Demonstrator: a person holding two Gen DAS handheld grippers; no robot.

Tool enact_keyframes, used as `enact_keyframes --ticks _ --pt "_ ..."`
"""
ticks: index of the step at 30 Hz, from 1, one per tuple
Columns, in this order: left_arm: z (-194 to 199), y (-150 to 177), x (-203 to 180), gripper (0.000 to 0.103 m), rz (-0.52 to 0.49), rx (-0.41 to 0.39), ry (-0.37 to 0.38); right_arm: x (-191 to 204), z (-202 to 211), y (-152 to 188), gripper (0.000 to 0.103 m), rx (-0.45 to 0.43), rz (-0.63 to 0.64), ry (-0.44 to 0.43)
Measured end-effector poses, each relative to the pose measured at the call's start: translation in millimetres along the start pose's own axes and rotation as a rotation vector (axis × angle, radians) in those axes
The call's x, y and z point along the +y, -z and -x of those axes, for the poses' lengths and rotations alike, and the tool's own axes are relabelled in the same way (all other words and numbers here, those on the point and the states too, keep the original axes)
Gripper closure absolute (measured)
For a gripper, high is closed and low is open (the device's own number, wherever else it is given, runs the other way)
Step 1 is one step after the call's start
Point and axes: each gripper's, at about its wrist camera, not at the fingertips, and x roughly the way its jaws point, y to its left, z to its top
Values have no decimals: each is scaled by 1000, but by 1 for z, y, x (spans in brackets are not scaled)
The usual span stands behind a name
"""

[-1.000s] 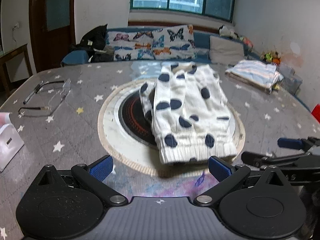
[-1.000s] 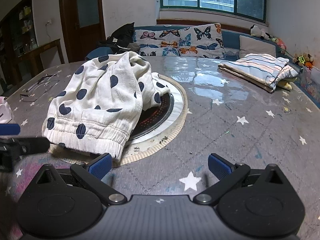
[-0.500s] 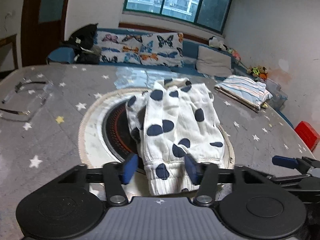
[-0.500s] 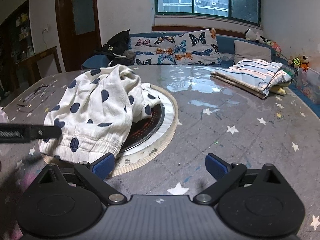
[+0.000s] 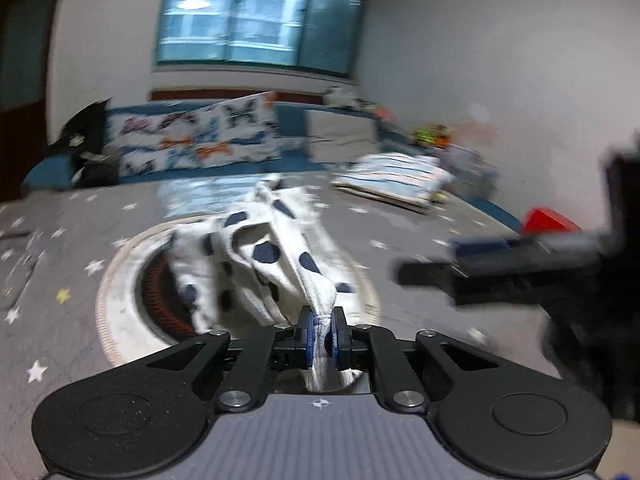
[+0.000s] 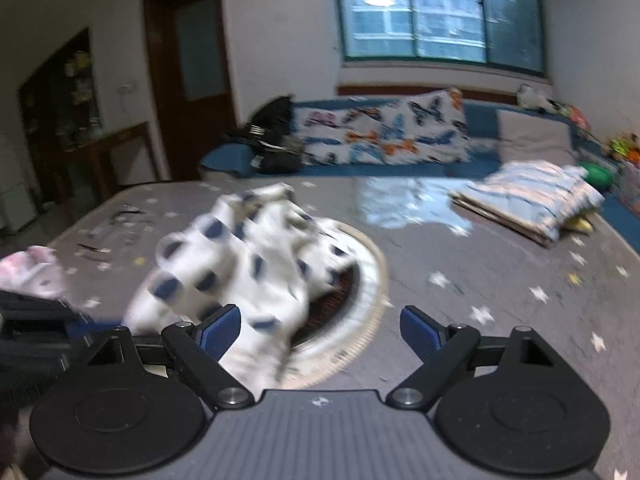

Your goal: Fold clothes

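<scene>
your left tongs [image 5: 319, 334] are closing, pinching the garment's [image 5: 276, 256] near hem; its length runs away from them over the counter's [image 5: 60, 280] ring. your right tongs [image 6: 320, 330], spread but narrowing, hold nothing; the hem lies toward their left finger.

Plenty of bare grey star-print table [image 6: 500, 280] on the right side, open all the way between the round inset hob [image 6: 368, 280] and the folded striped stack [image 6: 532, 204] near the far edge. That stack blocks the far right corner. In the middle, the spotted white garment [image 5: 276, 256] bunches up off the hob, a soft hump filling the centre lane. The right gripper [image 5: 500, 268] cuts across just beside it, jaws closing with only open table between them. On the left, a pair of glasses [image 6: 124, 216] and a pink-and-white object [image 6: 32, 272] clutter the edge; clear tabletop lies between those 2 and the hob.
</scene>
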Motion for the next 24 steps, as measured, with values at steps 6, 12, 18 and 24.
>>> enact_keyframes --ticks 6,12,18,24 --pt "8 16 -32 94 -64 15 103 17 8 -6 20 11 15 -177" --pt "7 26 -43 93 -68 37 135 14 -5 4 36 93 -29 -200" --pt "11 31 -35 82 -79 65 140 -14 -17 28 79 167 -135 -164" --pt "15 21 -8 73 -18 30 44 -37 -12 36 82 166 -207 -124"
